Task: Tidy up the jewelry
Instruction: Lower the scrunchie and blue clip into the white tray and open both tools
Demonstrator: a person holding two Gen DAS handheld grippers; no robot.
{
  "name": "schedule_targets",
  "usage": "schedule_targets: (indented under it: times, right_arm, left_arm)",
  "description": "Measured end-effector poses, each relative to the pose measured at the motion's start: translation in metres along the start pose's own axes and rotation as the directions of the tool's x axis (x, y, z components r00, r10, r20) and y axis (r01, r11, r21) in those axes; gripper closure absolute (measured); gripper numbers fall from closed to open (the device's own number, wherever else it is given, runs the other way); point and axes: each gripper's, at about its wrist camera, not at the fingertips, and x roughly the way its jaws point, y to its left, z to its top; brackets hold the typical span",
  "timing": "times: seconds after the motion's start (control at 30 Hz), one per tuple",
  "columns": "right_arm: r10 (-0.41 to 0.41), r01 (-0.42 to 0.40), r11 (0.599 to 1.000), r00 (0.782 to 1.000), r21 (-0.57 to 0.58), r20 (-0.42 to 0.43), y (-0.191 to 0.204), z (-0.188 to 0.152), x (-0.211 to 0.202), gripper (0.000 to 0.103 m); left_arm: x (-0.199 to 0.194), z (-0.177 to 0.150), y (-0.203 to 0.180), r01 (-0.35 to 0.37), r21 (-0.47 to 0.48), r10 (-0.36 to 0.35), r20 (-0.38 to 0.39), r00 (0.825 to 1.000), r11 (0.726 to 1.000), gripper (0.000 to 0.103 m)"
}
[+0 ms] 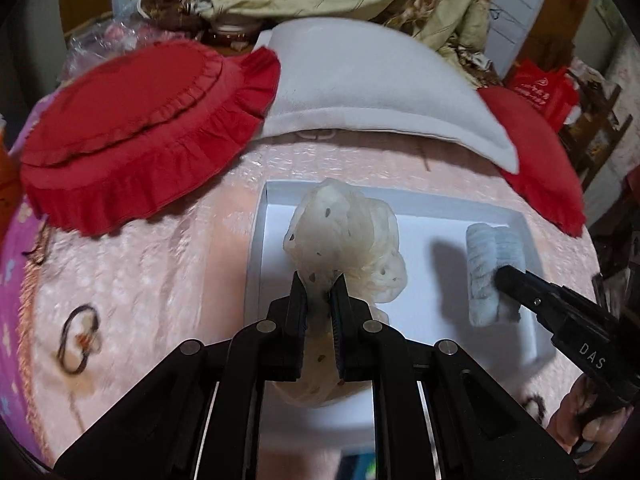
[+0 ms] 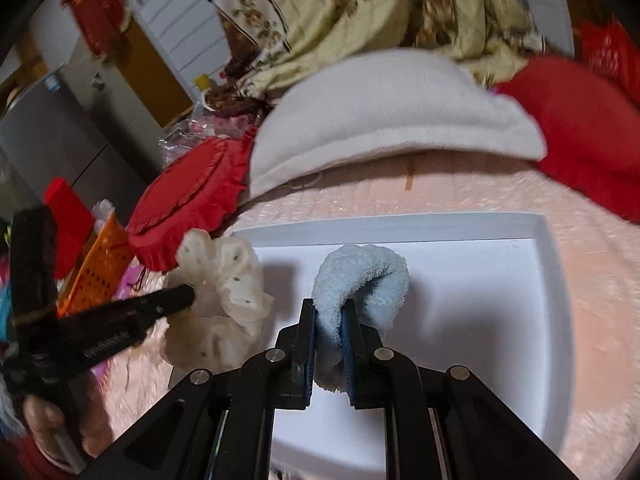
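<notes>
My left gripper (image 1: 319,286) is shut on a cream dotted scrunchie (image 1: 344,236) and holds it over the left part of a shallow white box tray (image 1: 420,280). It also shows in the right wrist view (image 2: 228,280), with the left gripper (image 2: 188,292) coming in from the left. My right gripper (image 2: 329,310) is shut on a pale blue fluffy scrunchie (image 2: 360,276) above the white tray (image 2: 480,320). In the left wrist view the blue scrunchie (image 1: 490,272) hangs over the tray's right side, held by the right gripper (image 1: 506,280).
The tray lies on a pink patterned bedspread (image 1: 140,280). A red frilled cushion (image 1: 140,128), a white pillow (image 1: 368,84) and another red cushion (image 1: 536,160) lie behind it. An orange basket (image 2: 96,268) stands at the left.
</notes>
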Motion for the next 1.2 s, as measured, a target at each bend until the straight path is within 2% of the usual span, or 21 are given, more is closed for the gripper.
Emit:
schedule_targets:
  times: [0.1,0.17,0.2,0.27,0.3,0.33,0.57,0.7,0.8,0.87,1.0,1.13,1.17,1.2]
  right_arm:
    - [0.025,-0.023,0.999,0.999,0.035,-0.032,-0.009,0.011,0.025,0.091]
    - [0.018,-0.014,0.998,0.998,0.057,-0.061,-0.014,0.015,0.039,0.091]
    - [0.014,-0.009,0.998,0.998,0.064,-0.069,-0.015,0.016,0.043,0.090]
    - [0.013,-0.008,0.997,0.998,0.072,-0.069,-0.016,0.017,0.044,0.077]
    - [0.018,-0.014,0.997,0.998,0.070,-0.053,-0.017,0.016,0.039,0.063]
    - [0.019,-0.016,0.998,0.999,0.066,-0.036,-0.018,0.016,0.033,0.058]
    - [-0.009,0.010,0.999,1.000,0.047,-0.016,-0.022,0.001,-0.014,0.058]
    - [-0.129,0.129,0.992,0.992,0.013,0.011,-0.037,-0.026,-0.055,0.058]
    - [-0.263,0.264,0.965,0.964,-0.010,0.027,-0.054,-0.051,-0.075,0.058]
    - [-0.310,0.311,0.951,0.951,-0.006,0.011,-0.066,-0.065,-0.077,0.058]
    - [-0.333,0.334,0.942,0.943,0.038,-0.018,-0.086,-0.081,-0.073,0.058]
    - [-0.330,0.332,0.941,0.943,0.069,-0.033,-0.097,-0.083,-0.064,0.058]
    - [-0.322,0.323,0.943,0.946,0.075,-0.036,-0.099,-0.083,-0.061,0.059]
    - [-0.314,0.316,0.945,0.949,0.082,-0.040,-0.101,-0.084,-0.060,0.064]
  left_arm:
    - [0.018,0.009,0.002,-0.004,-0.002,0.004,-0.007,1.000,1.000,0.090]
    - [0.024,0.012,0.004,0.017,-0.006,-0.017,-0.020,1.000,1.000,0.075]
    - [0.024,0.013,0.005,0.027,-0.010,-0.028,-0.019,0.999,1.000,0.071]
    - [0.020,0.011,0.007,0.057,-0.016,-0.057,-0.005,0.998,0.998,0.058]
    - [0.018,0.009,0.008,0.066,-0.014,-0.066,0.001,0.998,0.998,0.056]
    - [0.016,0.006,0.008,0.070,-0.012,-0.070,0.003,0.998,0.998,0.053]
    - [-0.017,-0.014,0.011,0.072,-0.010,-0.072,0.028,0.997,0.997,0.053]
    - [-0.034,-0.036,0.026,-0.016,-0.024,0.018,0.051,0.999,1.000,0.053]
    - [-0.028,-0.054,0.039,-0.060,-0.041,0.061,0.022,0.998,0.997,0.053]
    - [-0.020,-0.065,0.047,-0.073,-0.066,0.073,-0.011,0.997,0.995,0.053]
    - [-0.006,-0.082,0.057,-0.023,-0.142,0.012,-0.074,0.997,0.990,0.053]
    - [0.002,-0.092,0.047,-0.014,-0.134,0.002,-0.089,0.996,0.991,0.054]
    - [0.001,-0.092,0.042,-0.010,-0.117,0.000,-0.087,0.996,0.993,0.063]
    - [0.001,-0.093,0.037,0.016,-0.108,-0.026,-0.089,0.996,0.994,0.070]
